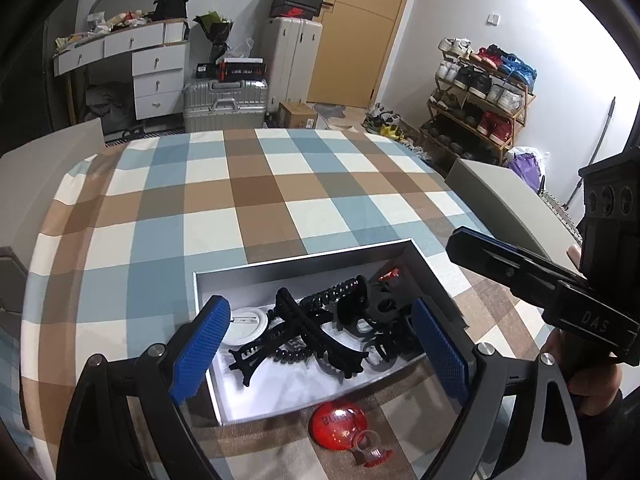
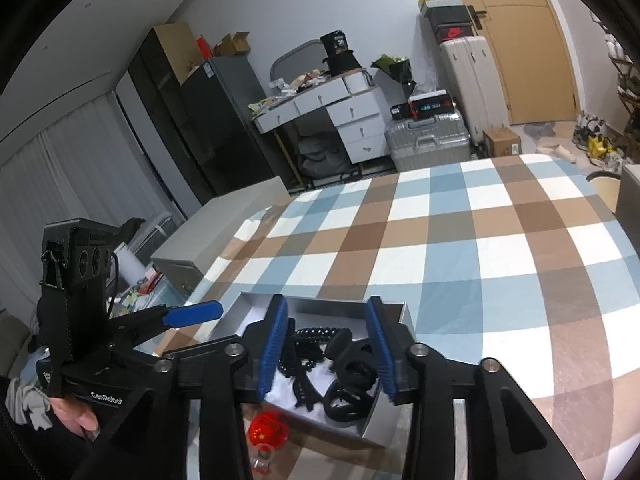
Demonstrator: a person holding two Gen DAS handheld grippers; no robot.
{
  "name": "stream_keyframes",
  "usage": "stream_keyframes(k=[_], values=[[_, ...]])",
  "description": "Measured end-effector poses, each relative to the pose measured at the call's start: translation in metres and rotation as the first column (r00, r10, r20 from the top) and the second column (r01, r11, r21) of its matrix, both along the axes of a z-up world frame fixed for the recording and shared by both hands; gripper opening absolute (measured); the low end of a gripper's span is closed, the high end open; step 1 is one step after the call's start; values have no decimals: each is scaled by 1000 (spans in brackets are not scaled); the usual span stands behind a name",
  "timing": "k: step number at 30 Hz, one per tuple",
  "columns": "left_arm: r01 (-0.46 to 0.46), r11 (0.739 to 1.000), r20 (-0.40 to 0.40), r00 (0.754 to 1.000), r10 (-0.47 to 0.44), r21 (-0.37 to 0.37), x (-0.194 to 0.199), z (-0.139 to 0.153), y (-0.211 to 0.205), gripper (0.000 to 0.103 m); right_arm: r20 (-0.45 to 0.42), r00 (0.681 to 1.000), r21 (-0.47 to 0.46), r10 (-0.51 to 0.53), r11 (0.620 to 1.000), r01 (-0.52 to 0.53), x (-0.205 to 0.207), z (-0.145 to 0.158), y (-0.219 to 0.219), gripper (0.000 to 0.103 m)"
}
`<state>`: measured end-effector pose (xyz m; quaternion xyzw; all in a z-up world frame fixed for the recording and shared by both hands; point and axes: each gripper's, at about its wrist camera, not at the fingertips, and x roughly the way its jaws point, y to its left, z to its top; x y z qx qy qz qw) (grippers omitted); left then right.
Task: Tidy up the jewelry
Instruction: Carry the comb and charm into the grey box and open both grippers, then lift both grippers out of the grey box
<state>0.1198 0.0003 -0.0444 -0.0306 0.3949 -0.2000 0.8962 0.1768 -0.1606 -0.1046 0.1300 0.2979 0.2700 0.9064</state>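
Red badge [image 1: 338,425]: lying on the checked surface [image 1: 256,200], just outside the box's near wall, a small red ring [image 1: 370,454] beside it.
Left gripper [image 1: 320,354]: hovering released over the box, grasping nothing.
Right gripper [image 2: 328,354]: hanging released above the same box.
Box [image 1: 304,258]: holding black hair claws [image 1: 304,332], a coiled tie and a white badge [image 1: 246,326].

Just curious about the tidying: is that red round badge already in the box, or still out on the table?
Still out. The red badge lies on the checked tablecloth just outside the near wall of the open box, which holds the black hair clips.
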Motion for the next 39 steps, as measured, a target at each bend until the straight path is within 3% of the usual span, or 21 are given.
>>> stream_keyframes(k=[3, 4, 14, 26, 29, 31, 39], values=[[-2, 1000, 18, 1000, 2, -6, -5, 5, 1, 90, 16, 1000, 5, -24, 1000, 24, -7, 5, -3, 70], [-3, 1000, 24, 1000, 3, -5, -7, 6, 1, 90, 26, 999, 11, -32, 999, 32, -10, 6, -4, 73], [-28, 999, 79, 997, 27, 16, -30, 21, 1, 90, 65, 997, 14, -50, 999, 49, -40, 21, -8, 79], [-38, 999, 103, 994, 37, 6, -64, 21, 0, 90, 108, 988, -22, -108, 994, 111, -84, 22, -11, 100], [-40, 999, 89, 995, 39, 7, -71, 14, 0, 91, 103, 984, -11, -146, 989, 148, -91, 16, -18, 103], [-40, 999, 69, 997, 39, 11, -75, 7, -1, 96, 79, 984, 0, -157, 987, 158, -94, 8, -22, 103], [-48, 999, -22, 999, 48, 15, -85, -24, 0, 99, 21, 983, -66, -183, 981, 184, -107, -20, -29, 103]])
